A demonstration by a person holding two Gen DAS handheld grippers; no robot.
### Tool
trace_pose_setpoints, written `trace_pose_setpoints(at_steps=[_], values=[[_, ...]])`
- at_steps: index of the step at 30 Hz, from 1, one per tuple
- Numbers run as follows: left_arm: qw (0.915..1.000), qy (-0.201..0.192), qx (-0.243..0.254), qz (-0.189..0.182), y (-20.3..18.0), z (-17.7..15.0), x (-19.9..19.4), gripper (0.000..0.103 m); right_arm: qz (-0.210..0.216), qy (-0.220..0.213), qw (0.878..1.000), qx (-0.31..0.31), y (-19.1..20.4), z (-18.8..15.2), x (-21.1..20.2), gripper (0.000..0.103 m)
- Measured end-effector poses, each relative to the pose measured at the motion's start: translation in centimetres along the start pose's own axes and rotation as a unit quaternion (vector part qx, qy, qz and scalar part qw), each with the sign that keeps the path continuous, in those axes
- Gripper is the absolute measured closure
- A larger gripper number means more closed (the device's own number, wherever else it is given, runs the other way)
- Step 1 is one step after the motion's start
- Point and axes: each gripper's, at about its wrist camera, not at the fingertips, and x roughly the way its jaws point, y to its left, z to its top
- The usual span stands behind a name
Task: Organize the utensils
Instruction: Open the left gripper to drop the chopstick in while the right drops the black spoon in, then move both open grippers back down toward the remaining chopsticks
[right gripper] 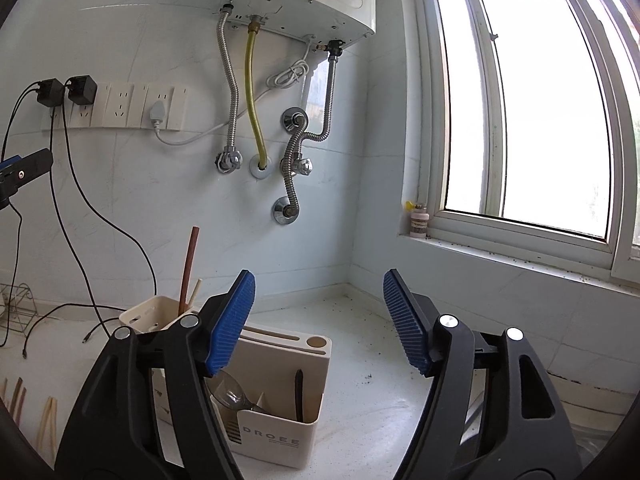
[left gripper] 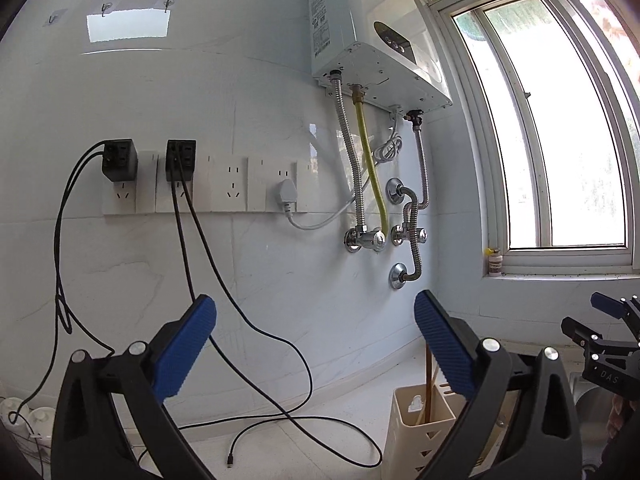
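A cream utensil holder (right gripper: 280, 432) stands on the white counter, just below and left of my right gripper (right gripper: 319, 284). Its front compartment holds a metal spoon (right gripper: 230, 394) and a dark-handled utensil (right gripper: 299, 394). A brown chopstick (right gripper: 189, 268) and a cream one (right gripper: 195, 290) stand upright in a rear cup. Loose chopsticks (right gripper: 48, 420) lie on the counter at the far left. My right gripper is open and holds nothing. My left gripper (left gripper: 314, 308) is open too, above the counter, with the holder (left gripper: 420, 420) low on its right.
A water heater (left gripper: 360, 40) with metal and yellow hoses hangs on the tiled wall. Black cables (left gripper: 280, 412) run from the wall sockets (left gripper: 180, 176) onto the counter. A window (right gripper: 540, 100) with a small bottle (right gripper: 419, 222) on its sill is at right. A wire rack (right gripper: 16, 308) sits far left.
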Motion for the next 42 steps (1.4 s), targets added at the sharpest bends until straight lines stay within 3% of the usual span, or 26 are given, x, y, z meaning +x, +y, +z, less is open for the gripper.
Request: trace_pose_setpoints(at_steps=[4,6,9,17,22,32,35,42], values=[[0.9995,0.014,0.018,0.022,1.8,0.5,-2.1,0.005,0.019,-0.007,1.000,0.008,0.4,1.3,-1.2,0.026],[0.9985,0.033,0.026,0.036,2.8,0.7,-3.0,0.005,0.034,-0.008,0.999,0.013,0.6,1.8,-1.8,0.016],[0.9960,0.072,0.024,0.047,4.6,1.0,-4.1,0.005,0.056,-0.006,0.998,0.020,1.2,2.3,-2.5,0.010],[0.9821,0.153,-0.014,0.109,10.3,0.0,-7.7,0.005,0.121,0.028,0.992,0.033,4.1,2.1,-3.9,0.008],[0.9667,0.217,-0.033,0.132,12.7,-1.4,-9.5,0.005,0.166,0.051,0.985,0.019,7.1,1.8,-4.3,0.008],[0.9217,0.339,-0.125,0.141,16.0,-6.2,-11.6,0.005,0.250,0.126,0.960,-0.011,12.6,0.0,-4.2,0.009],[0.9113,0.357,-0.147,0.143,16.4,-7.5,-11.8,0.005,0.260,0.140,0.955,-0.024,13.8,-0.6,-4.2,0.009],[0.8965,0.374,-0.183,0.150,16.8,-9.1,-12.3,0.005,0.274,0.171,0.945,-0.040,15.3,-1.7,-4.3,0.009]])
